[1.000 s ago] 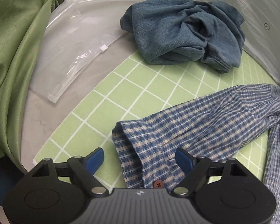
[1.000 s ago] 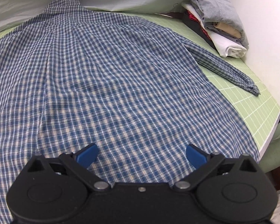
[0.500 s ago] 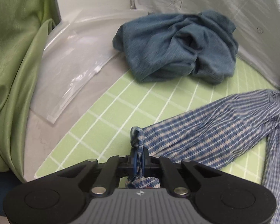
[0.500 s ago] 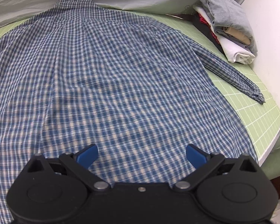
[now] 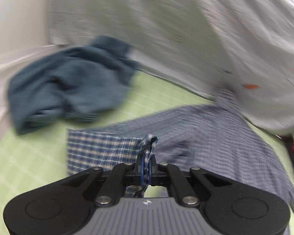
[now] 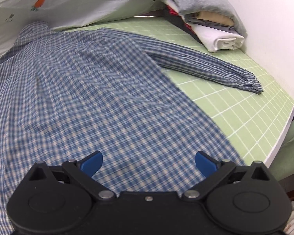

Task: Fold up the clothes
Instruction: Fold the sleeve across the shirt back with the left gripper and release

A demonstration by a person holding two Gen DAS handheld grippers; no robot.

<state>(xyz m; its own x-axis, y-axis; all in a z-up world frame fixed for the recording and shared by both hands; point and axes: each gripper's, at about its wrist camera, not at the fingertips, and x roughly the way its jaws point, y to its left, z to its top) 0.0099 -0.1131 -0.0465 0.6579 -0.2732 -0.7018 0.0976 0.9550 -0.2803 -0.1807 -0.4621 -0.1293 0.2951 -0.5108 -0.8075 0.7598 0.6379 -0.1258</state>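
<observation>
Since a second ago your left gripper (image 5: 146, 171) has gone from wide open over the sleeve cuff to clamped on it, and the view has swung so that the crumpled blue garment (image 5: 68, 90), then at the top centre of the left wrist frame, now sits at the middle left, all of it streaked with motion blur. The jaws are shut on a bunched pinch of the plaid cuff (image 5: 148, 146), which stands up in a small peak just above the pads at lower centre, with the rest of the sleeve trailing away to the left and the body of the plaid shirt (image 6: 100, 101) running off to the right. Your right gripper (image 6: 148, 161) stands wide open with nothing between its blue pads, hovering over the lower hem area of the shirt at the bottom centre of its frame. From there outward the shirt lies spread back-up on the green grid mat (image 6: 245, 107), collar at upper left, the other sleeve (image 6: 205, 66) stretched toward the right edge, and the stack of folded clothes (image 6: 205, 19) in the upper right corner. The step looks like folding the held sleeve across the back. Carry the cuff low and steady so the sleeve lays flat rather than twisting, aim it along the shirt's body, and keep the pinch firm, since so little cloth is caught. The right one could pin the shirt body to stop it dragging, then take the far sleeve.
</observation>
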